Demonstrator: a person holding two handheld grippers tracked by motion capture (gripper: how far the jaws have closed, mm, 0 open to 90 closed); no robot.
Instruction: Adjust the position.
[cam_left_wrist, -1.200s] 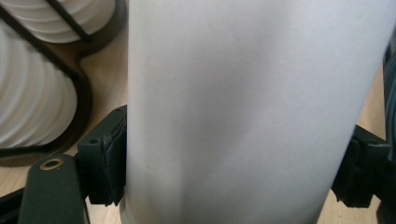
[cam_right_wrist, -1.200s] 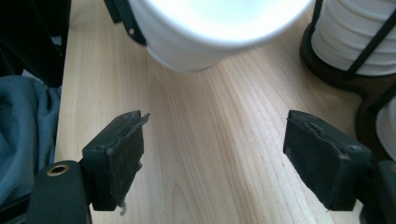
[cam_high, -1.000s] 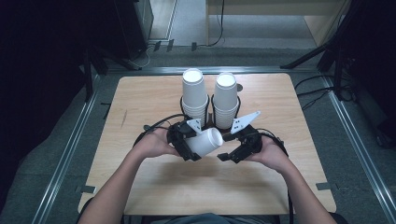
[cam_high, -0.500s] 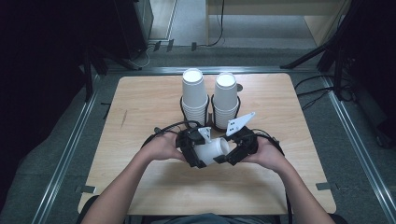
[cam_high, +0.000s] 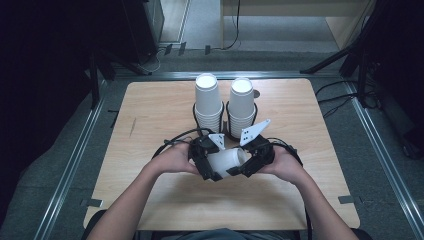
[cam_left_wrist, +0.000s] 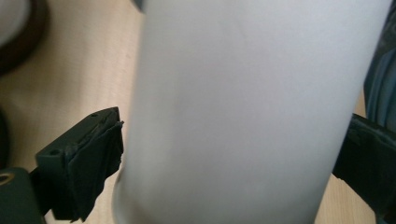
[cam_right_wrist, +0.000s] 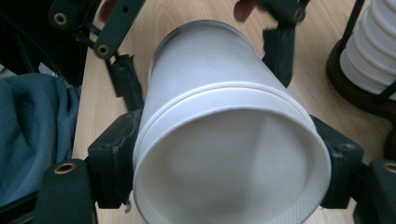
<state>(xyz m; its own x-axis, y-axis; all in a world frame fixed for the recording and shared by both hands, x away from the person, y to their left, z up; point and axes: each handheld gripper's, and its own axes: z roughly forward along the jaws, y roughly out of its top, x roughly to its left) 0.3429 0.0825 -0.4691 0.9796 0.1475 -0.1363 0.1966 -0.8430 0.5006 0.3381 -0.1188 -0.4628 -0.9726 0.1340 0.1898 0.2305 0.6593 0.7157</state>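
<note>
High view showed a person at a wood desk (cam_high: 150, 115) w/ a gripper in each hand. Left gripper (cam_high: 209, 161) and right gripper (cam_high: 250, 159) met near the middle of the desk, on the person's side. Between them lay a white paper cup (cam_high: 227, 161), on its side, up off the desk. Its wide open end pointed to the right gripper & its closed bottom end to the left one.

Left gripper view had the cup (cam_left_wrist: 247, 112) very close, between the two black jaws. Left gripper's jaws had just been opening; they stood wide, one on each side of the cup wall. Left pad sat right at the wall, but can't tell if it pressed.

Right gripper view looked into the cup's open mouth (cam_right_wrist: 224, 140). Right gripper's jaws had just been closing, and both pads pressed the cup just under its rim, so they held it. Left gripper (cam_right_wrist: 201, 51) showed farther off, at the cup's far end.

Behind the hands stood two tall stacks of white cups, left stack (cam_high: 207, 100) & right stack (cam_high: 241, 102), each in a dark wire holder. They stood side by side, just past the grippers.
</note>
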